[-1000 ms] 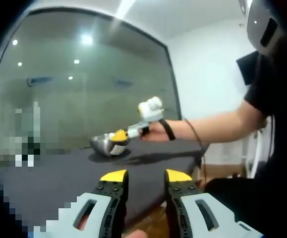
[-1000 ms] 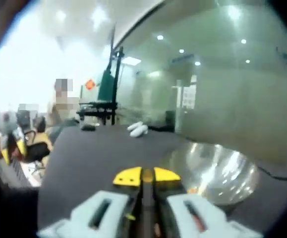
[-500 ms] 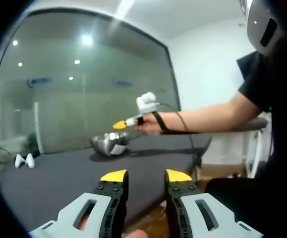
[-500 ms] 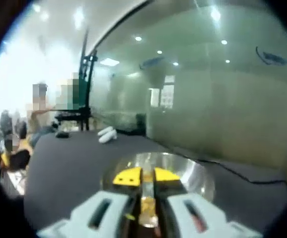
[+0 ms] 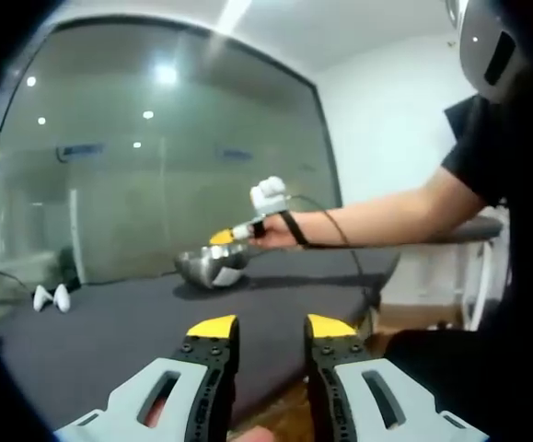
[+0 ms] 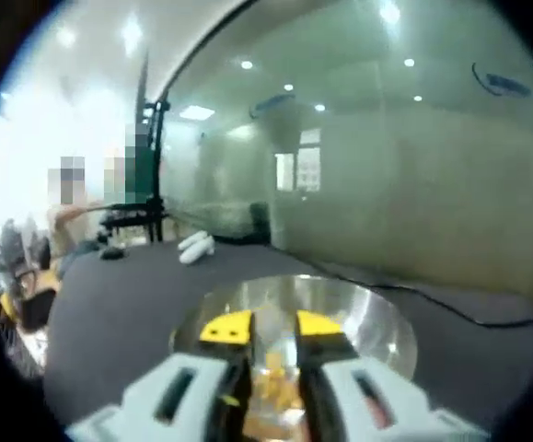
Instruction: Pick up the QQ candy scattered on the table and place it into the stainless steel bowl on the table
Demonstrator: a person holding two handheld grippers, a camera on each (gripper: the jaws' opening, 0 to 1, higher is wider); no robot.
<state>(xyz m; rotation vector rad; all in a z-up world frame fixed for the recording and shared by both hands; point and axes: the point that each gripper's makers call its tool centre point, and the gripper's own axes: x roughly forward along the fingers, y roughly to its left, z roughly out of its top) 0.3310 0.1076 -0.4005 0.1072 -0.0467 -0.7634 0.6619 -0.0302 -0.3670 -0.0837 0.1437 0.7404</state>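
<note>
Right gripper view: the right tool (image 6: 264,326), jaws parted, is held directly above the stainless steel bowl (image 6: 376,318), candy (image 6: 275,387) seen below between them; the left tool (image 5: 271,328), jaws apart and empty, is held well away.

Left gripper (image 5: 271,324) jaws parted, nothing between them, above the near edge of the dark counter (image 5: 110,322). Well ahead of the jaws, a stainless steel bowl (image 5: 211,267) sits on the counter. The right gripper (image 5: 222,238), held by a person's hand (image 5: 280,232), hangs just over it.

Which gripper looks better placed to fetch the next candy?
Probably the left gripper: it hangs open and empty at the near table edge. The right gripper is over the bowl, jaws parted above the candy.
</note>
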